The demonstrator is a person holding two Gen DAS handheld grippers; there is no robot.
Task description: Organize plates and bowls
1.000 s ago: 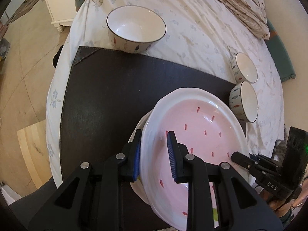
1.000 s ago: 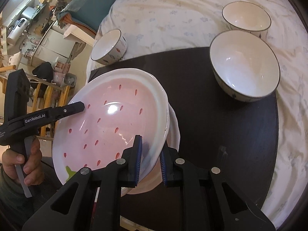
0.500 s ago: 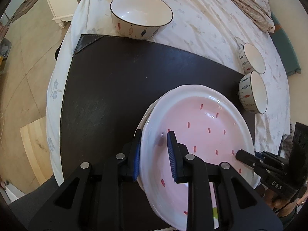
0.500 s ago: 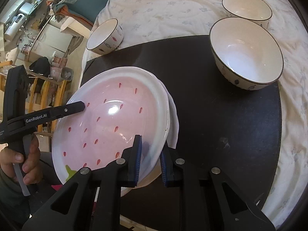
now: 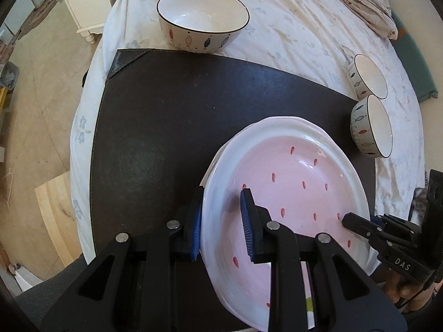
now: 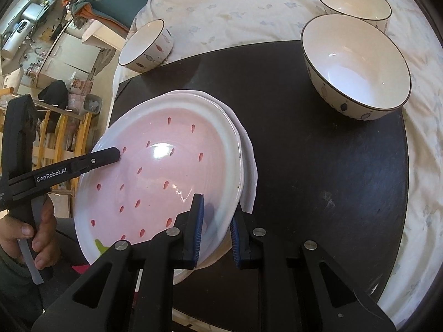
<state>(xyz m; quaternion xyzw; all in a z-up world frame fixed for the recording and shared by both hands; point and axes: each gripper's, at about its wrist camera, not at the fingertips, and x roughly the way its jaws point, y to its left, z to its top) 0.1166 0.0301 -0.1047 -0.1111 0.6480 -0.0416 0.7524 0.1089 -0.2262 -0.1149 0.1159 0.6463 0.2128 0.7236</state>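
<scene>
A pink strawberry-pattern plate (image 5: 290, 193) with a white rim is held tilted over the dark mat (image 5: 171, 127), with a second white plate (image 6: 249, 163) stacked under it. My left gripper (image 5: 221, 221) is shut on the plates' rim at one side. My right gripper (image 6: 216, 221) is shut on the rim at the opposite side; the plate also shows in the right wrist view (image 6: 166, 171). A large fish-pattern bowl (image 5: 202, 19) stands beyond the mat. Two smaller bowls (image 5: 371, 124) (image 5: 369, 76) sit at the right.
The mat (image 6: 318, 152) lies on a round table with a flowered white cloth (image 5: 290, 27). In the right wrist view one large bowl (image 6: 354, 66) stands on the mat, another bowl (image 6: 354, 2) behind it, and a small bowl (image 6: 146, 44) at the left edge.
Both grippers have carried the stacked plates lower and nearer the mat. The bowls have not moved.
</scene>
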